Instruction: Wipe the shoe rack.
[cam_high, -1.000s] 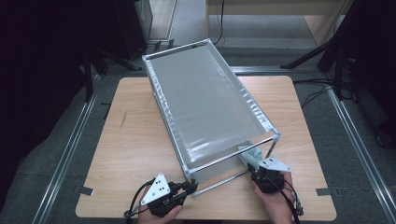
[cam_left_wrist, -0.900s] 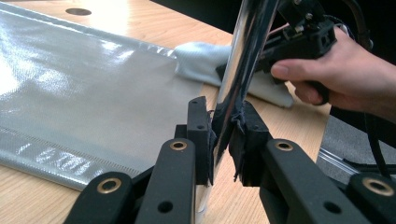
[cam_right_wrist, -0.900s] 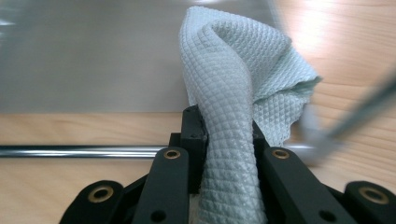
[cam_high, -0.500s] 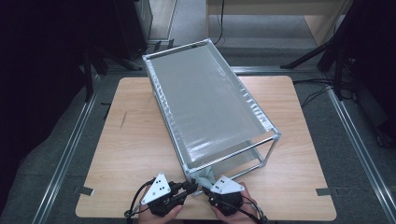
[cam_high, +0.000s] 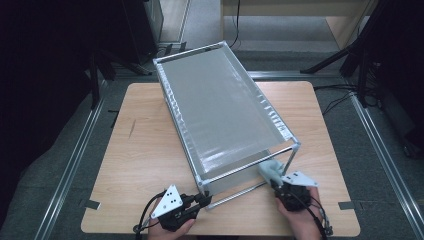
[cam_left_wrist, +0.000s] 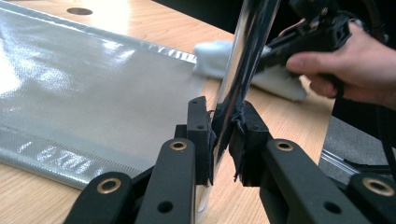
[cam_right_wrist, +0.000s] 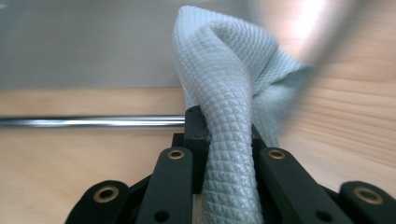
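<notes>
Your left claw (cam_left_wrist: 223, 140) is clamped on the chrome post (cam_left_wrist: 243, 60) at the near left corner of the rack (cam_high: 220, 107); in the left gripper view the post rises between the two pads, touching both, and leans slightly right of the claw. Seen from the high view, your left claw (cam_high: 200, 199) sits at the foot of that corner, low against the desk (cam_high: 145, 150), with its grey plate behind it toward you. Beyond the post, in the left gripper view, the rack's grey liner sheet (cam_left_wrist: 93, 88) lies flat and glossy, running away to the left of the claw. Your right claw (cam_right_wrist: 224, 130) is closed on a pale blue-grey cloth (cam_right_wrist: 229, 93); the waffle-textured fabric is pinched between the jaws and bunches up in a fold above them. Just ahead of that claw a chrome bottom rail (cam_right_wrist: 93, 122) runs crosswise, low over the desk, with the liner behind it. In the high view your right claw (cam_high: 276, 181) is at the rack's near right corner, well apart from the left claw, and the cloth (cam_high: 270, 170) lies against the lower end of the right post there. In the left gripper view, your right hand (cam_left_wrist: 355, 65) and the cloth (cam_left_wrist: 275, 77) appear past the post, to the right of the left claw, the cloth resting at the liner's far corner.
</notes>
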